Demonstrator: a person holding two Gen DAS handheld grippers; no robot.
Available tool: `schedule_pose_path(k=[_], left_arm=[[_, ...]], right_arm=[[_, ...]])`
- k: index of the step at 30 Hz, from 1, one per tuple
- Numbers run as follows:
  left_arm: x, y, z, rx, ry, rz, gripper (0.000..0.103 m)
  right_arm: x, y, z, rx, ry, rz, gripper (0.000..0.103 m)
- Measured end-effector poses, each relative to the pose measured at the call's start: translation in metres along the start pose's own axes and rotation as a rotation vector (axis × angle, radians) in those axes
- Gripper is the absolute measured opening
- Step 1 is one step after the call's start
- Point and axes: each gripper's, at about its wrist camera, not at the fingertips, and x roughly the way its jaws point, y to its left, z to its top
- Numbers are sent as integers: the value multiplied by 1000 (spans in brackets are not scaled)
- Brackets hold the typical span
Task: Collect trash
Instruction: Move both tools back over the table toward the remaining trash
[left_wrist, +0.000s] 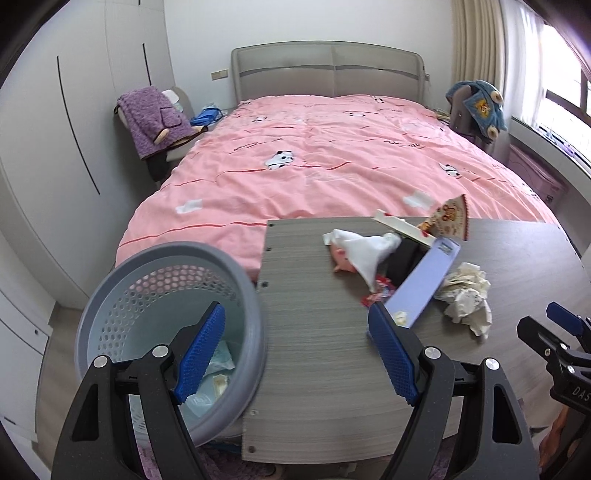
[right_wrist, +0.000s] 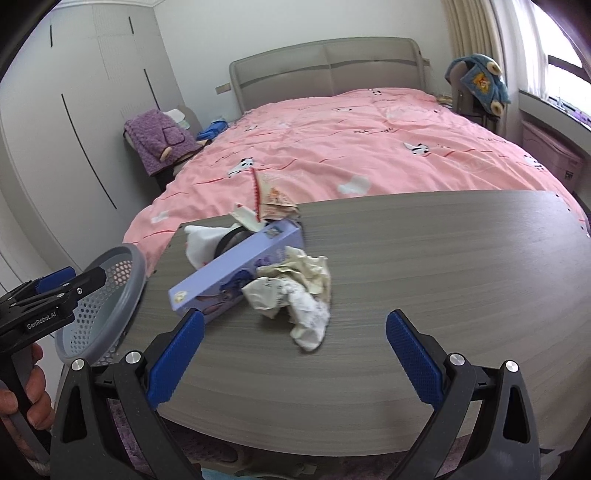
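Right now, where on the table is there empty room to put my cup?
The table is bare on its whole right side, from the crumpled paper to the right edge, and along the near edge. It is crowded at the far left, around the purple box and wrappers, beside the bin.

I see a bed (left_wrist: 332, 158) filling the middle of the room, under a pink duvet (left_wrist: 295, 184) printed with small black-and-white animals. Its grey padded headboard (left_wrist: 328, 70) stands against the far wall. To the left of the bed, a purple fleece garment (left_wrist: 153, 118) is draped over a chair, with white wardrobe doors (left_wrist: 74, 129) further left. On the far right, a blue bear-patterned garment (left_wrist: 476, 107) hangs on a stand, near the window (left_wrist: 565, 99) and its pale curtain (left_wrist: 476, 40).
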Motion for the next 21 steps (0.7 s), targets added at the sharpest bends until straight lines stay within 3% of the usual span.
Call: schedule_pose_path(k=[13, 21], left_arm=[[15, -39, 1, 46, 38, -6, 76], [28, -45, 0, 43, 70, 4, 76]], right_arm=[[12, -41, -3, 57, 17, -4, 97], [32, -35, -3, 10, 54, 44, 97]])
